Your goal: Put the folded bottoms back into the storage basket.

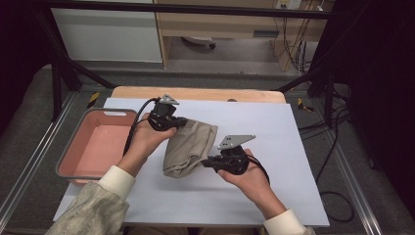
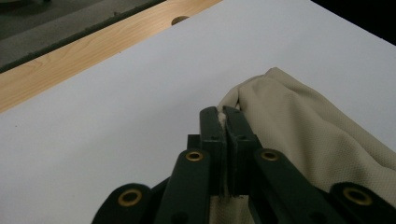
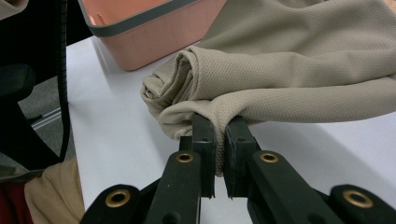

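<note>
Beige cloth bunched mid-surface on white sheet, just right of pink bin. Left hand-held gripper pressed together on a fold at far edge of cloth; right hand-held gripper pinching a fold at near right edge. Two opposed pinch points judged suited to lifting or spreading cloth. Wooden surface exposed along far side.
</note>
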Tool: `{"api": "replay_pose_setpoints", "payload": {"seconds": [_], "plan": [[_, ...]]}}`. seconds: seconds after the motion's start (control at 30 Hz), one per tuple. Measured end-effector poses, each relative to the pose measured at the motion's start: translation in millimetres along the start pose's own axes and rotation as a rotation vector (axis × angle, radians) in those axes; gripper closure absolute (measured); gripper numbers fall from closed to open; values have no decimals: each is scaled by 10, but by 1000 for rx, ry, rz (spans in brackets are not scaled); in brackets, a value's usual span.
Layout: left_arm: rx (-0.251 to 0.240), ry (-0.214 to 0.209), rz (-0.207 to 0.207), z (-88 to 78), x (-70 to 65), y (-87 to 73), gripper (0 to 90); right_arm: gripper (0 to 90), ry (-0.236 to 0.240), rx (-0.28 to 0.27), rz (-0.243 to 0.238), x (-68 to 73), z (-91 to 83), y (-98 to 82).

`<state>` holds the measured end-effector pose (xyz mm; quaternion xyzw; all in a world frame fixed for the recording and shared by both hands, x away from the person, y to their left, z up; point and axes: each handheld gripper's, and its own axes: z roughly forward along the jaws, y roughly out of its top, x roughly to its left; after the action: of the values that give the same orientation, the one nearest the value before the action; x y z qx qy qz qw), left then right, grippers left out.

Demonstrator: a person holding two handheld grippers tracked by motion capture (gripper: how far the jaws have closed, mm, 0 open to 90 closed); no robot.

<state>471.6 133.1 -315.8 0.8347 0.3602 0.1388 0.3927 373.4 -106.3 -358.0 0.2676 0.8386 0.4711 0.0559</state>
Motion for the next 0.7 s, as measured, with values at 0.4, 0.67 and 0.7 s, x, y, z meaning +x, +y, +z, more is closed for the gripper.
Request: {"api": "replay_pose_setpoints", "payload": {"seconds": [0.4, 0.67, 0.7], "plan": [[-4, 4, -5, -65, 50, 0, 878, 852, 9, -5, -9, 28, 42, 65], [-6, 4, -3, -101, 61, -1, 879, 852, 17, -9, -16, 52, 66, 107], [-6, 4, -3, -106, 65, -1, 879, 852, 17, -9, -16, 54, 67, 112]]}}
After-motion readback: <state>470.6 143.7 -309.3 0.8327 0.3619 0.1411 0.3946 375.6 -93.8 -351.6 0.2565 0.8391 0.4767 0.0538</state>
